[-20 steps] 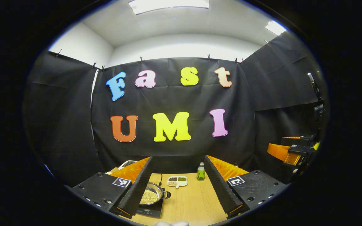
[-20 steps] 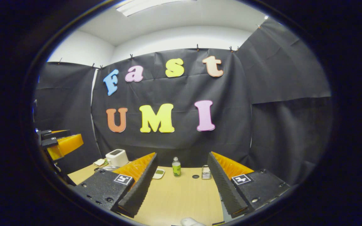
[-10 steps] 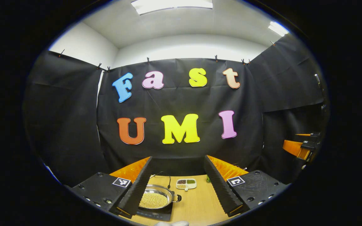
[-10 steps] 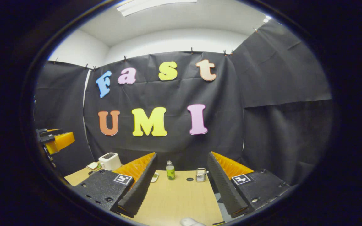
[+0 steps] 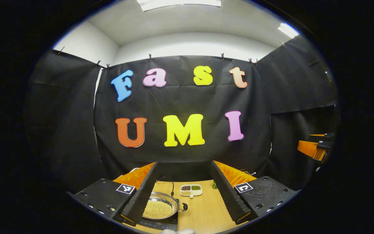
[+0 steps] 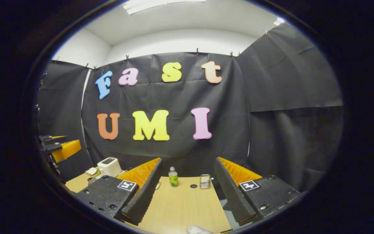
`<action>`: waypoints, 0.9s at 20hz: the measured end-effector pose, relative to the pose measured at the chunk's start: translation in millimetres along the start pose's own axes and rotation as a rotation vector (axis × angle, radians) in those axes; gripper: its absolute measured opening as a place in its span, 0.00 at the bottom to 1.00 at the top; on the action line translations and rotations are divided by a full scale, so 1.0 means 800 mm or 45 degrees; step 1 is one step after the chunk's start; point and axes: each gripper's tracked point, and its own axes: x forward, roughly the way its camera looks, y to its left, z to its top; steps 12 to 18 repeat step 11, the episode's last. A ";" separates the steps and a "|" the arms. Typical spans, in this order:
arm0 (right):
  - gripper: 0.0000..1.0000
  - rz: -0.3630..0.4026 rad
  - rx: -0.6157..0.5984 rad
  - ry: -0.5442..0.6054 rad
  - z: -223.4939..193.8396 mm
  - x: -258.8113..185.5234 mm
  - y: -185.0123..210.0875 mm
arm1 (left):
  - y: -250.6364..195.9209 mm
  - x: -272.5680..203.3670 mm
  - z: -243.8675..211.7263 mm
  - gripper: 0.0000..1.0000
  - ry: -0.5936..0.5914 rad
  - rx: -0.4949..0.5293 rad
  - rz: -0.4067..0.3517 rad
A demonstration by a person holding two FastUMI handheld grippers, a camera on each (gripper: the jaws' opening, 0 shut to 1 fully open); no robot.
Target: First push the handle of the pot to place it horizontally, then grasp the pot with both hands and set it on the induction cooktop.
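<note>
In the left gripper view a steel pot [image 5: 159,208] holding yellow grains sits on the black induction cooktop [image 5: 162,222], its small black handle [image 5: 183,207] pointing right. My left gripper [image 5: 184,195] hangs open above and in front of it, nothing between its fingers; its left finger [image 5: 141,198] hides the pot's left side. The right gripper [image 5: 315,148] shows far off at the right edge. In the right gripper view my right gripper [image 6: 187,191] is open over bare wooden table [image 6: 187,208], and the left gripper [image 6: 58,149] is at the left edge.
A white divided dish [image 5: 191,190] of beans lies behind the pot. A green bottle [image 6: 173,178], a small metal cup [image 6: 205,181] and a dark round spot [image 6: 193,186] stand at the table's back. A white toaster [image 6: 109,166] and a plate [image 6: 92,171] sit back left.
Both views have shifted: the left gripper swung so that the pot sits more between its fingers, and the bottle slipped behind its right finger. The right gripper turned slightly right. Both stayed open.
</note>
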 end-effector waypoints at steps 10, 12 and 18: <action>1.00 -0.002 0.001 0.019 -0.011 0.016 0.011 | -0.006 0.010 -0.009 0.95 0.012 0.003 -0.029; 0.98 -0.002 -0.002 0.020 -0.012 0.017 0.011 | -0.005 0.013 -0.010 0.95 0.013 0.004 -0.027; 0.98 -0.002 -0.002 0.020 -0.012 0.017 0.011 | -0.005 0.013 -0.010 0.95 0.013 0.004 -0.027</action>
